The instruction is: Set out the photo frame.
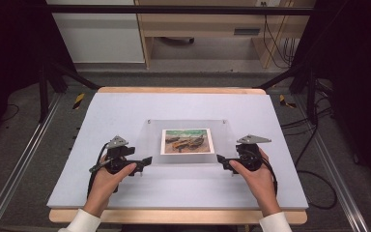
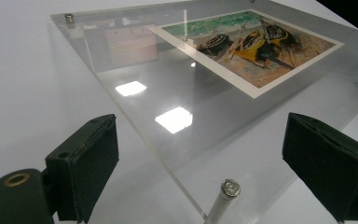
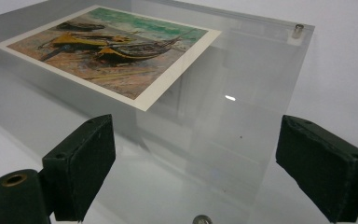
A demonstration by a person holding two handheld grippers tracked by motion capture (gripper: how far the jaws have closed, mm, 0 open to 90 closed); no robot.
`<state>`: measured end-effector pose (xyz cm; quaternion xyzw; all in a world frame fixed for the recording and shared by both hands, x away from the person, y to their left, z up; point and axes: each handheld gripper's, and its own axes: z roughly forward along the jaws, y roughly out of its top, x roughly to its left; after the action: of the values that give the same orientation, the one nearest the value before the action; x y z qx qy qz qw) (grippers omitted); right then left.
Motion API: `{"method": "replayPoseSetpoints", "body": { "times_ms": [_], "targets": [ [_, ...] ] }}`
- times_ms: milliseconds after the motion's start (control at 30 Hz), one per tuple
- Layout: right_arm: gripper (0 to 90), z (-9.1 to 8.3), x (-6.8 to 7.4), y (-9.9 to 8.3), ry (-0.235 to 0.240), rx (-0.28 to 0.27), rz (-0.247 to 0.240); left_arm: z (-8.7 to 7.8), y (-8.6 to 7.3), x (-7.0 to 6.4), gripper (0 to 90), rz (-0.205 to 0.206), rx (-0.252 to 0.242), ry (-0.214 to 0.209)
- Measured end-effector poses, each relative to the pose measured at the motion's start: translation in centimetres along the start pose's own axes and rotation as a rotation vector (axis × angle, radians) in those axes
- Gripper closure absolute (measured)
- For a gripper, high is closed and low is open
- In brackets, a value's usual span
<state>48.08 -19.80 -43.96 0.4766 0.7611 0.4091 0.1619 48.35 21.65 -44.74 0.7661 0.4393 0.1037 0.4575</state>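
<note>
A clear acrylic frame (image 1: 188,126) lies flat in the middle of the table, on short metal standoffs, with a painted print of boats (image 1: 185,140) under its top sheet. My left gripper (image 1: 146,161) sits at the frame's near left corner, open, its jaws either side of a metal standoff pin (image 2: 224,197). My right gripper (image 1: 221,159) is at the near right corner, also open, the sheet's edge (image 3: 242,186) between its jaws without contact. The print (image 2: 251,44) appears in the left gripper view, and the print (image 3: 107,49) in the right gripper view.
A white mat (image 1: 92,125) covers the wooden table (image 1: 174,216). Metal rails (image 1: 14,169) run along both sides. Behind the table stand a wooden desk (image 1: 203,24), dark frame struts (image 1: 67,72) and floor cables (image 1: 314,169).
</note>
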Motion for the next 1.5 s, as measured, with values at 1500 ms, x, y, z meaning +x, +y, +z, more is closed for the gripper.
{"method": "replayPoseSetpoints", "body": {
  "times_ms": [1500],
  "targets": [
    [11.6, 0.6, -1.5, -1.7, 0.19, 0.011, 0.274, 1.5, -1.0, 1.1, 10.1, -0.16, -0.011, -0.164]
  ]
}}
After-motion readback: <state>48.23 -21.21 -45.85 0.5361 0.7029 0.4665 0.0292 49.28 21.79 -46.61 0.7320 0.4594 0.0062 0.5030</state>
